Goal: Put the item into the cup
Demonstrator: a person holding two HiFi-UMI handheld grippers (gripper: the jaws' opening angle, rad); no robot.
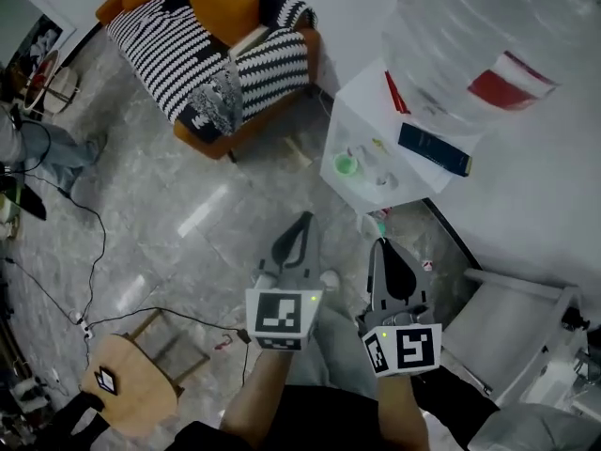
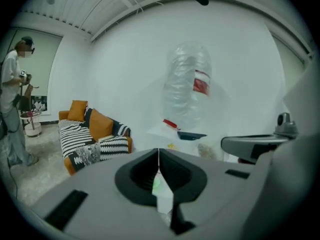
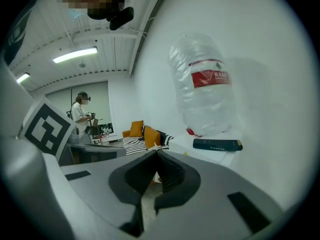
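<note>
Left gripper (image 1: 300,224) and right gripper (image 1: 381,247) sit at lower centre, each with jaws pressed together on nothing. We note the green cup (image 1: 346,165) on the white stand (image 1: 366,101), right of centre, apart from both.

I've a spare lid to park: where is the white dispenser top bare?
Bare: the left-edge strip of dispenser top between red item and green cup. Crowded: small bits between cup and dark box; the bottle fills the rest.
</note>
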